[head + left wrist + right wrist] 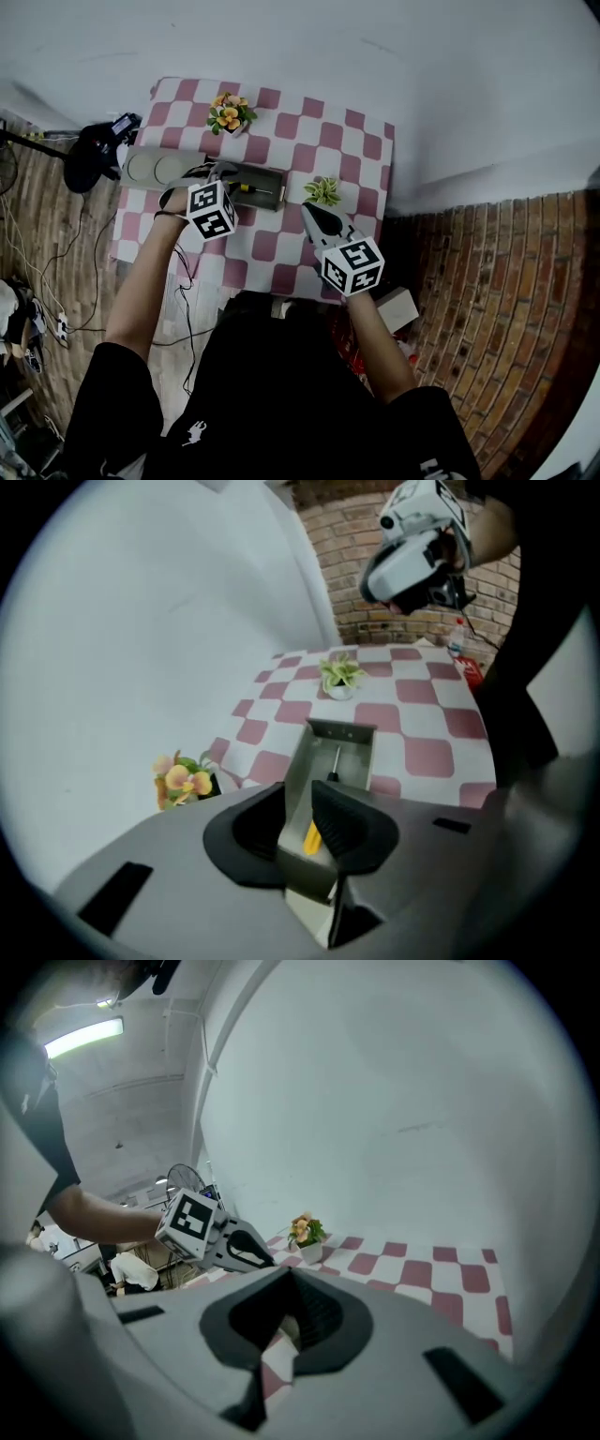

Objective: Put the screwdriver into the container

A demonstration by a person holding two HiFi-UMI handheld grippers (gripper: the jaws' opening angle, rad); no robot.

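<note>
A grey metal container (pixel 278 178) lies on the pink-and-white checked table. The screwdriver (pixel 251 189), yellow handle and black shaft, lies inside it. My left gripper (pixel 223 173) hangs over the container's left end. In the left gripper view its jaws (pixel 298 808) stand apart above the container (pixel 342 731), and the yellow handle of the screwdriver (pixel 312 836) shows in the gap, lying free on the container's floor. My right gripper (pixel 309 211) hovers to the container's right, jaws together with nothing in them (pixel 289 1283).
A pot of orange flowers (pixel 230 112) stands at the table's far left. A small green plant (pixel 323 190) sits just right of the container. A grey oval object (pixel 155 169) lies at the table's left edge. Cables and black gear cover the floor on the left.
</note>
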